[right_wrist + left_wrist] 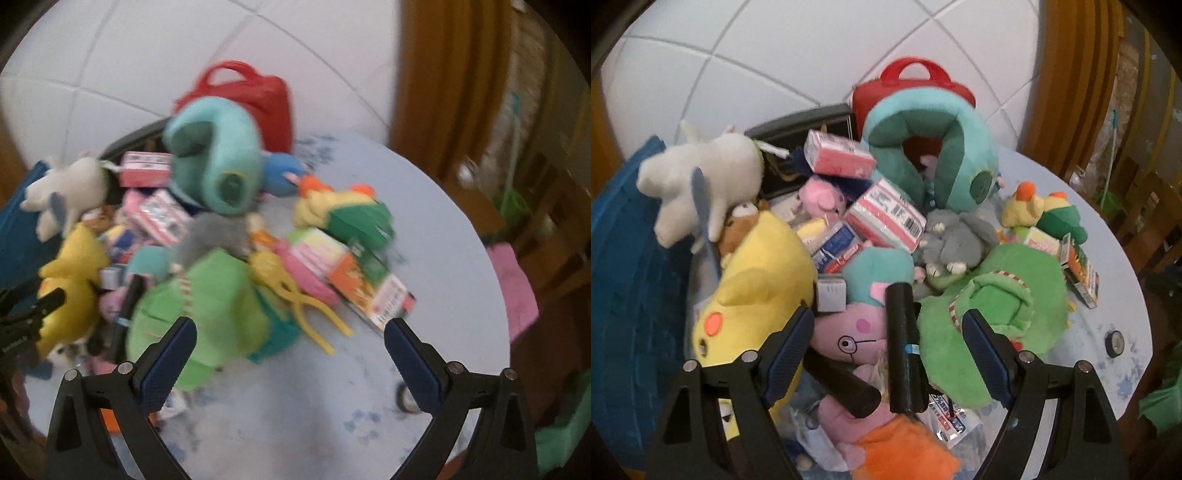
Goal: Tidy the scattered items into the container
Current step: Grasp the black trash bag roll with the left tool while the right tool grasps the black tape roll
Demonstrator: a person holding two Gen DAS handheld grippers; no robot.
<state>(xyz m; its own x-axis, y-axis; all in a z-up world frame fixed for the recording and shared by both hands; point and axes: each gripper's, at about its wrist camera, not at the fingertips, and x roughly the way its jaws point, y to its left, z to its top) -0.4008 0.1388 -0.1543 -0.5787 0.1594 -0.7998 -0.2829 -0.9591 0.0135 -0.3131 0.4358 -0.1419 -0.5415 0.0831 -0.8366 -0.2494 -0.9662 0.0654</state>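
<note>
Hovering wide apart and empty, the left tongs (888, 354) frame the soft pink pig toy (849, 332) in the tabletop (1108, 369) pile; squeeze its squishy, light head. Right tongs (291, 354) gape empty too.

The left gripper (888, 347) hangs with jaws wide apart over a heap of soft toys: a pink pig (849, 332) and a black tube (903, 347) lie between its fingers (neither gripped), a yellow plush (757, 266) left, a green plush (1008, 306) right.
</note>
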